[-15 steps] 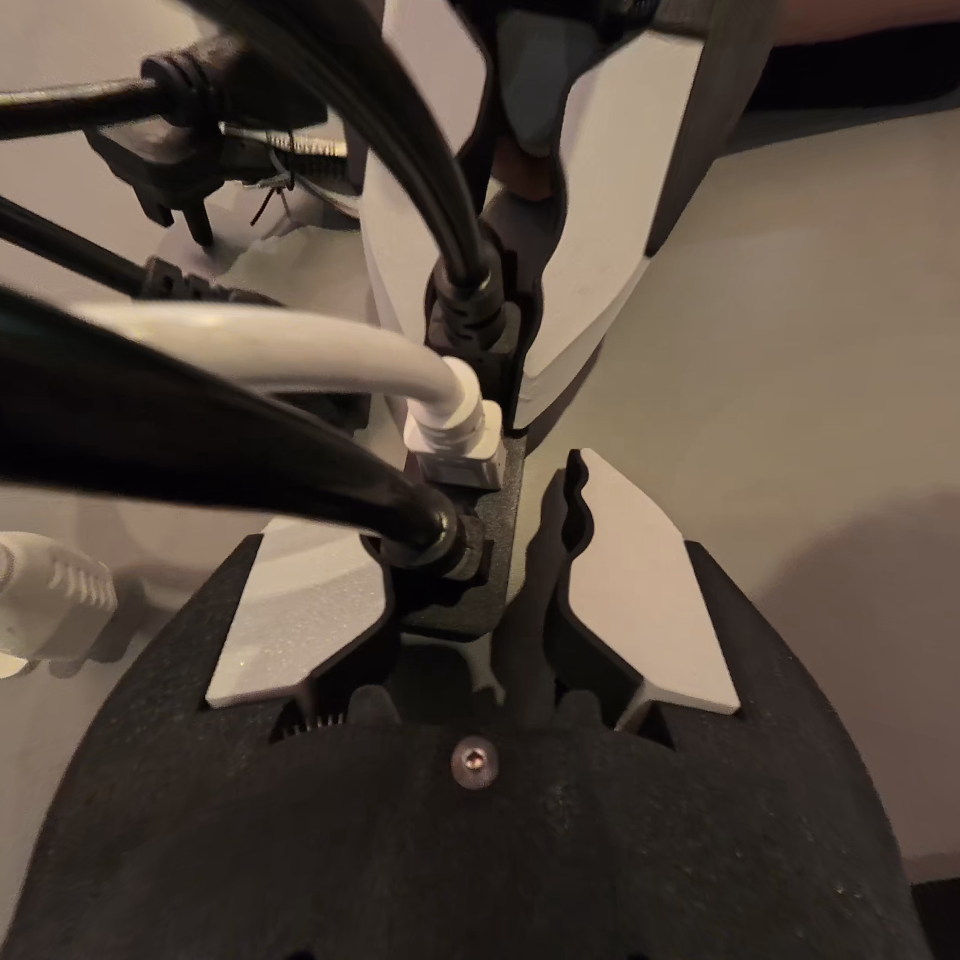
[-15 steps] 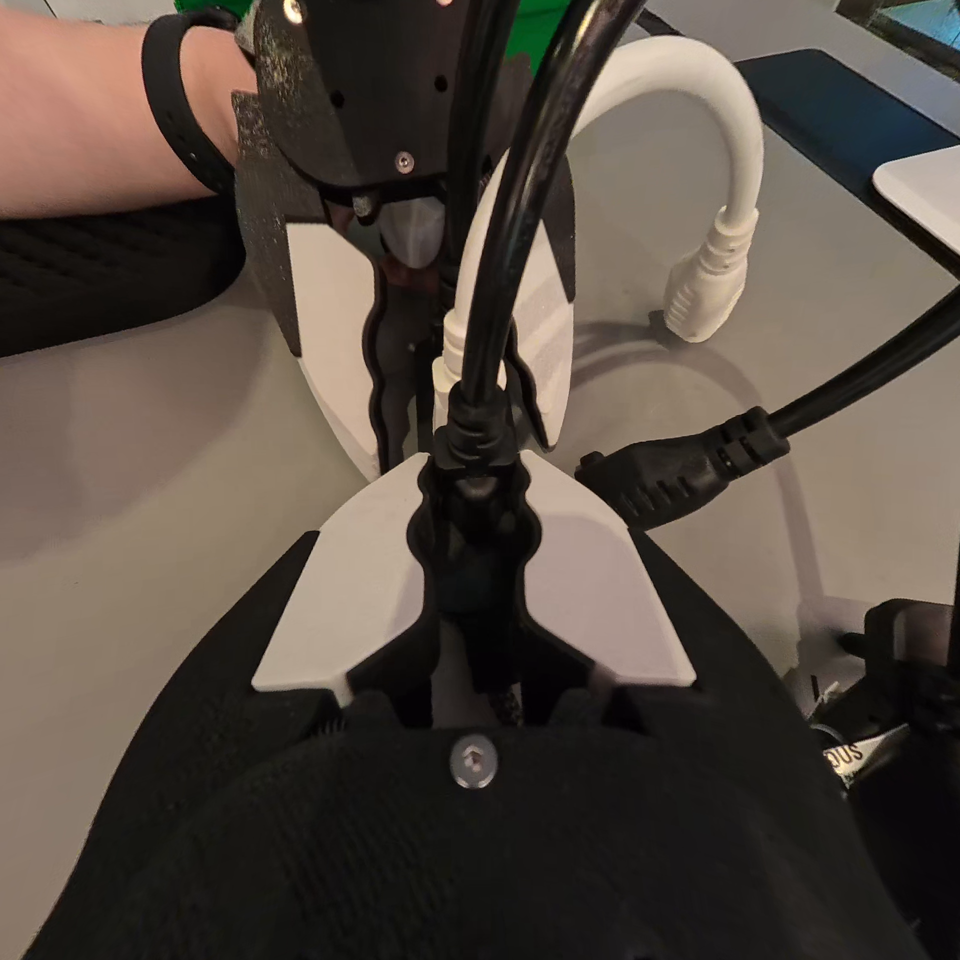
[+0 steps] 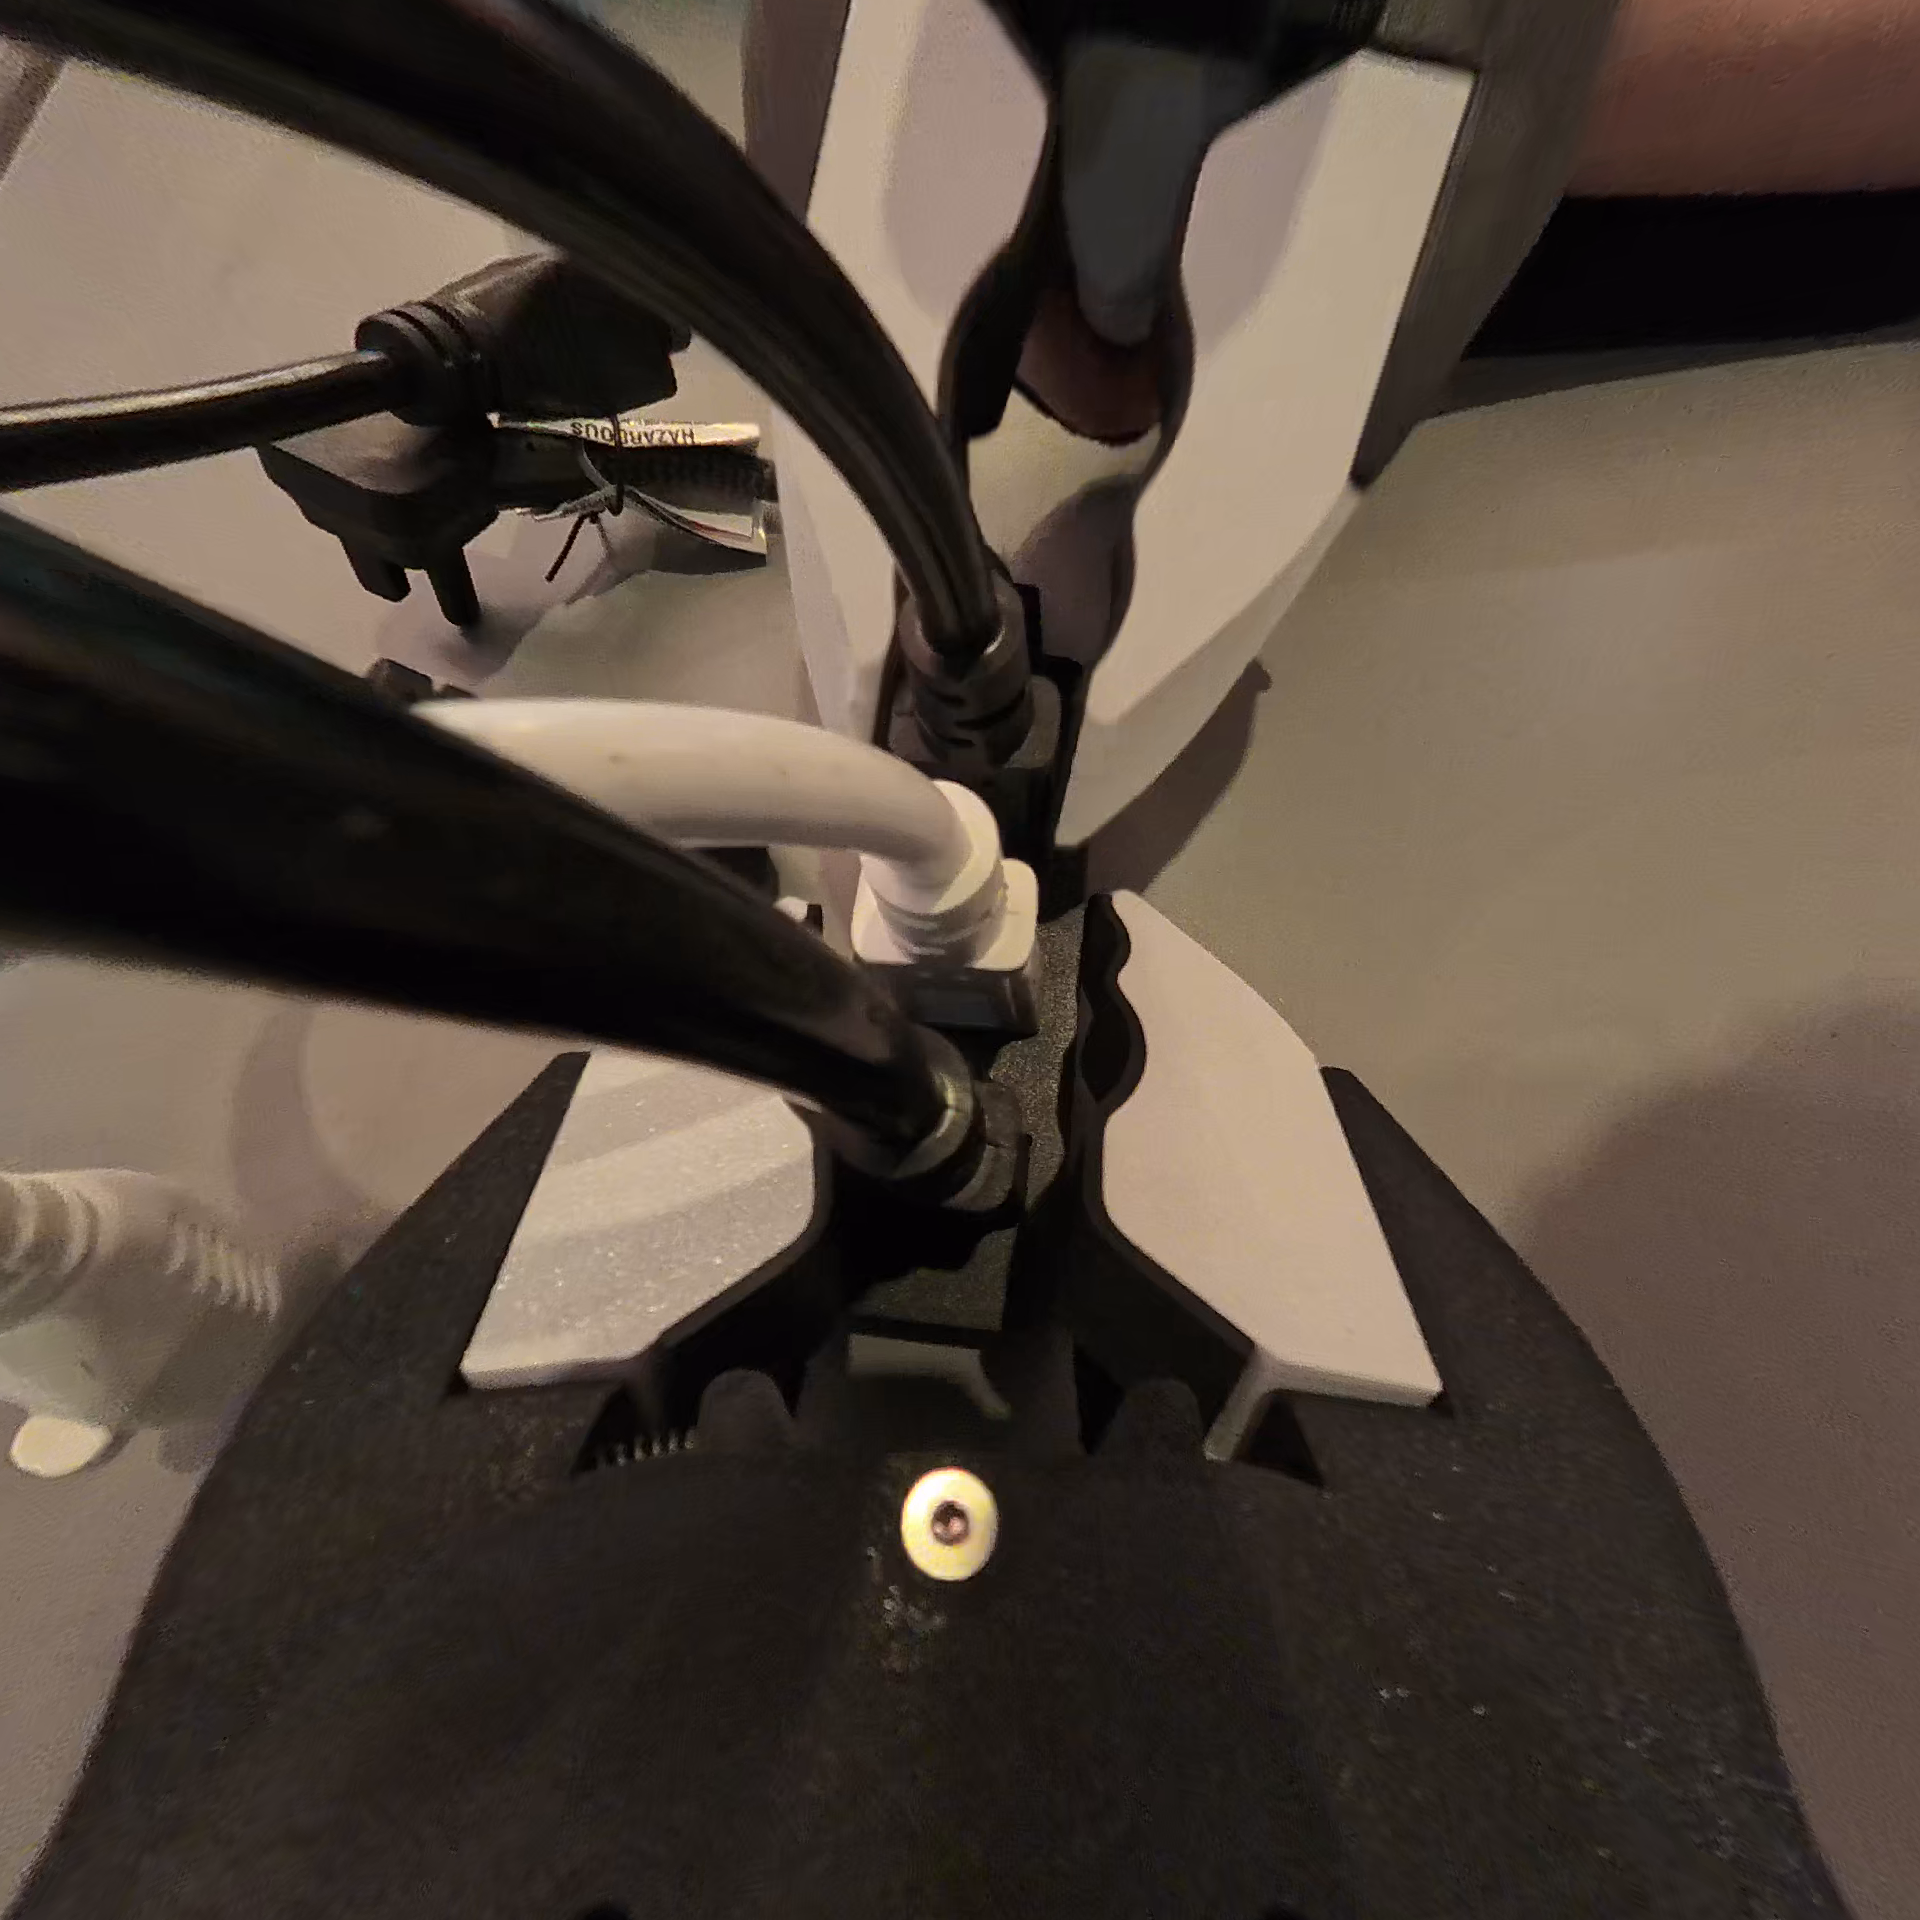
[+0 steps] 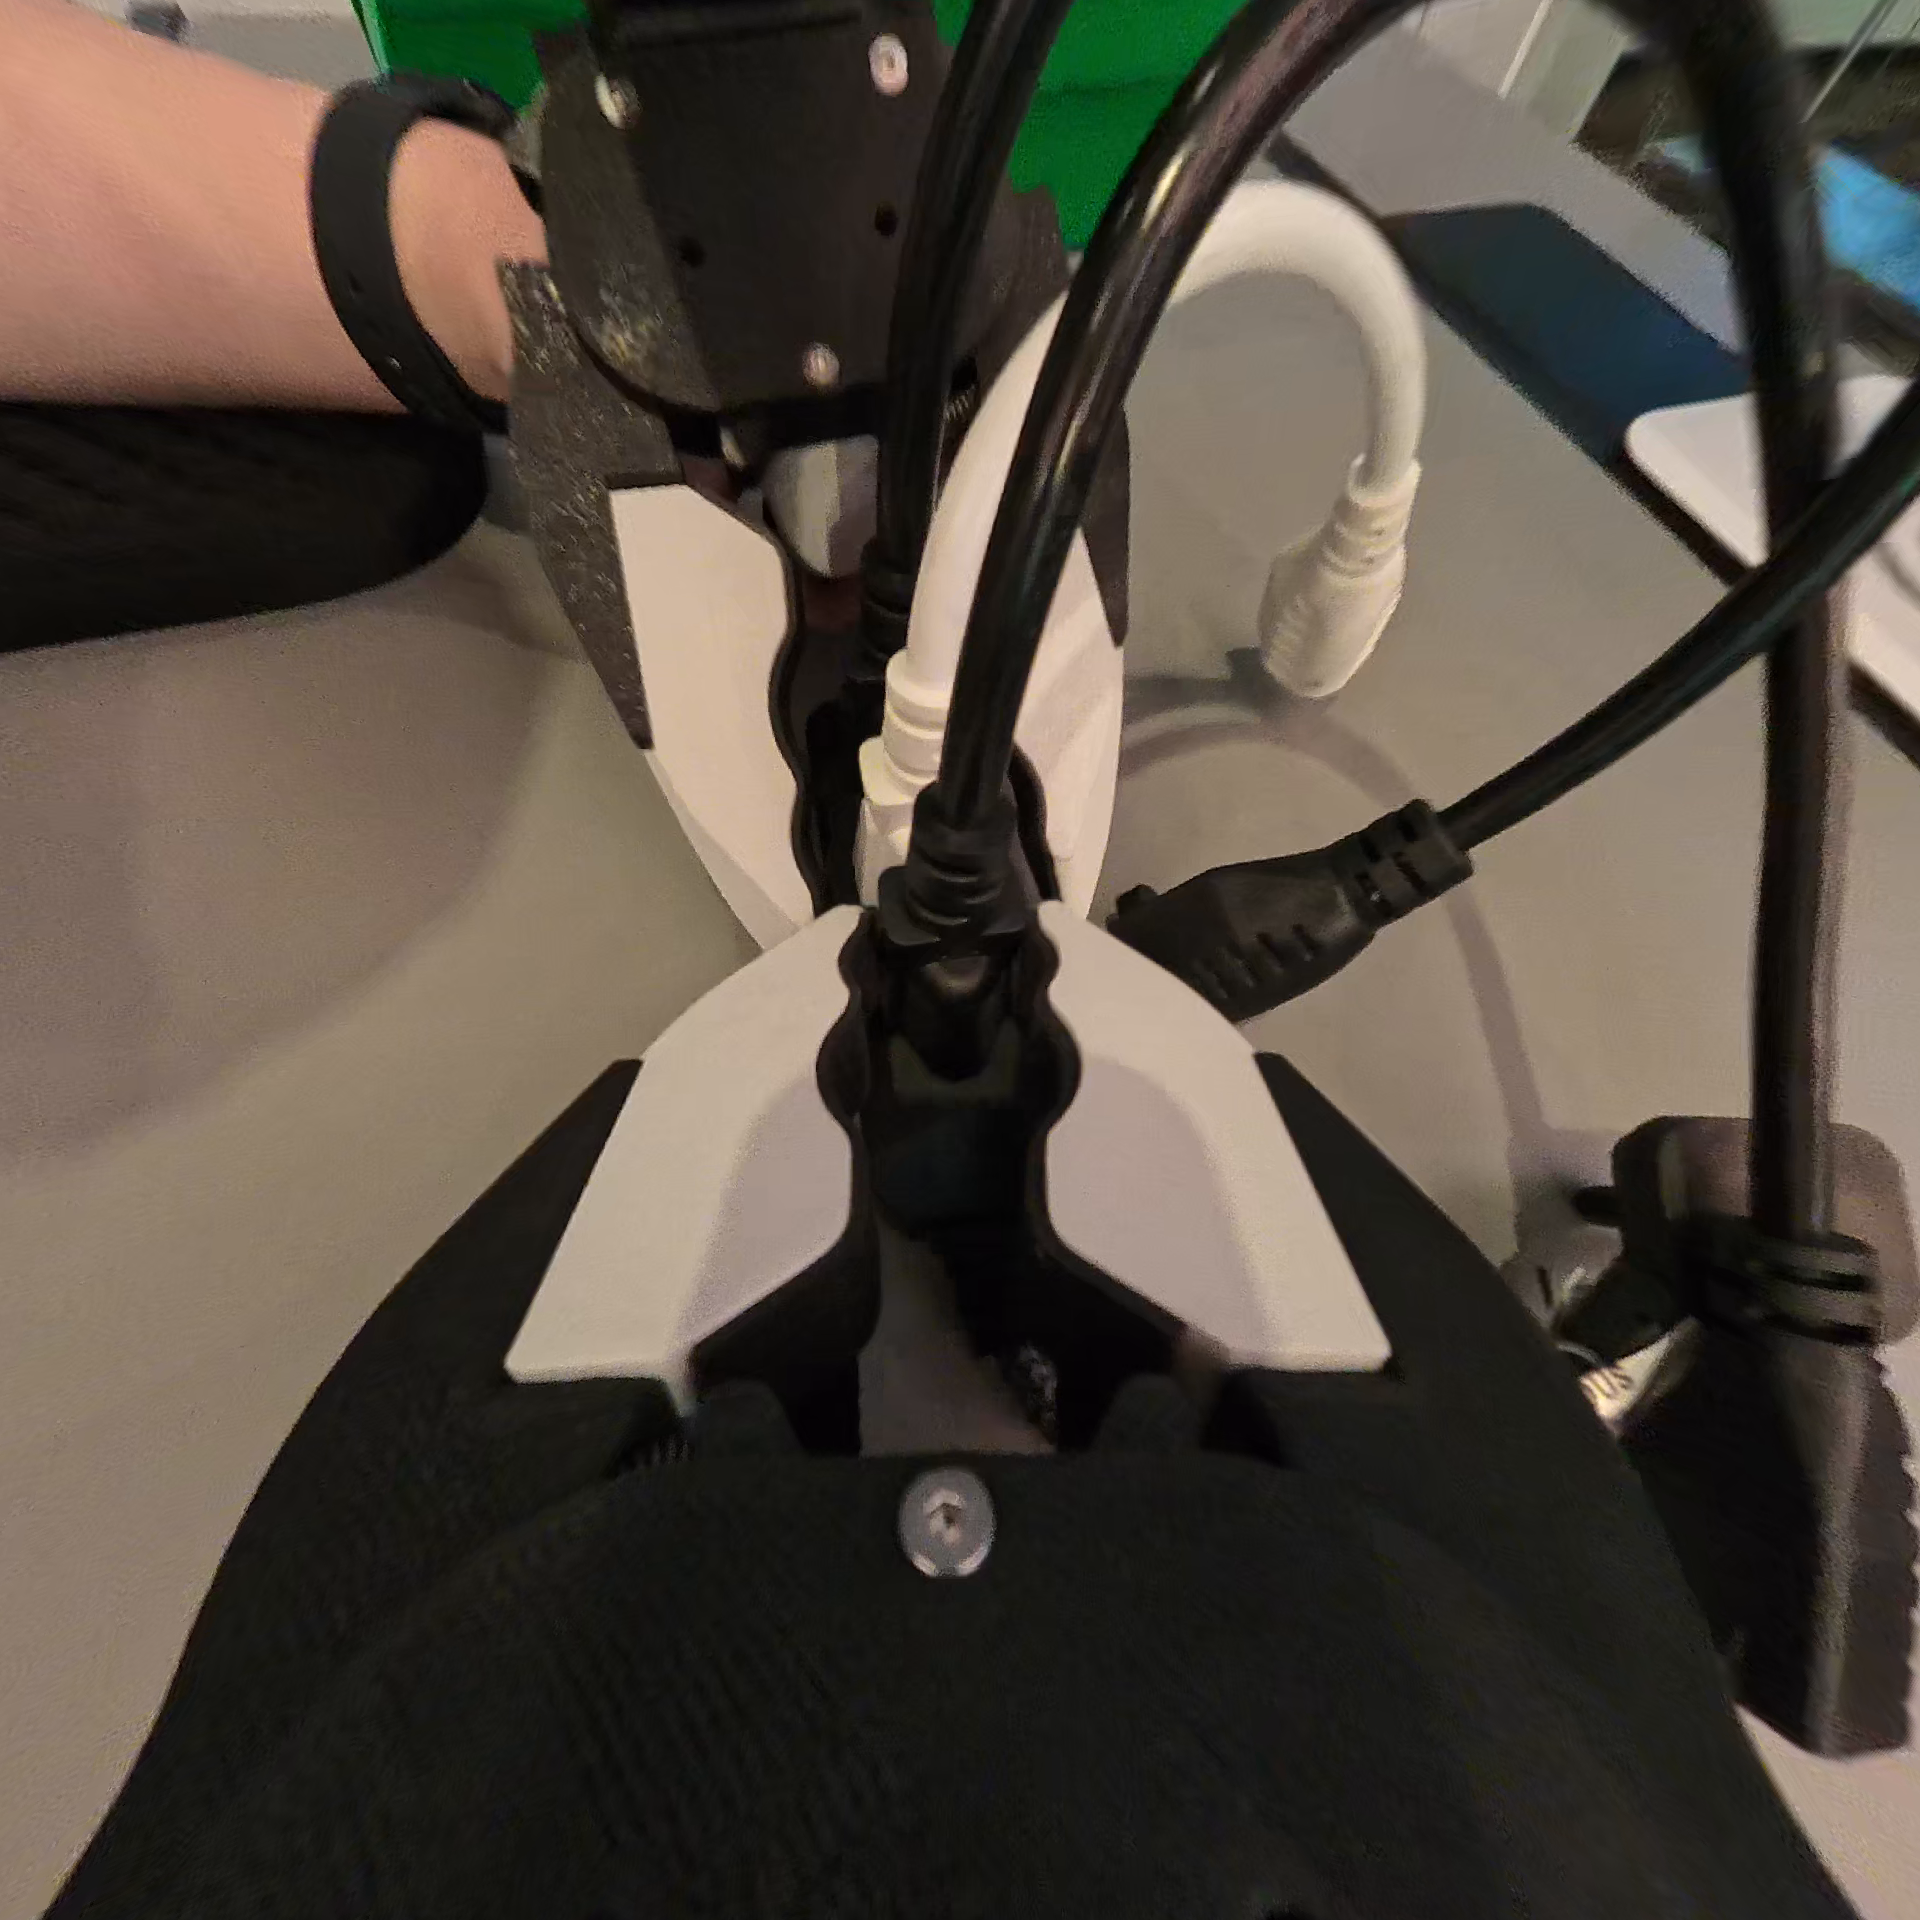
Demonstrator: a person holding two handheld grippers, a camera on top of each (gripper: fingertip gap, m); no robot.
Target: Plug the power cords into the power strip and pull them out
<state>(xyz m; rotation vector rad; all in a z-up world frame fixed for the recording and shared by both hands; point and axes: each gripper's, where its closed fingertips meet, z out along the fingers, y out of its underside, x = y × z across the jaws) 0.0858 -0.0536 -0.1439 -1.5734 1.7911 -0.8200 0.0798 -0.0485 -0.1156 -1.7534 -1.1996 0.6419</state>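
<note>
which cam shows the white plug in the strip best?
Left wrist view: the white plug sits unobstructed between two black plugs on the power strip. In the right wrist view the white plug is mostly hidden behind the black plug in the right gripper.

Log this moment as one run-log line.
right gripper: shut on black plug | left gripper: around power strip end | white plug: seated | stage: unplugging
</note>
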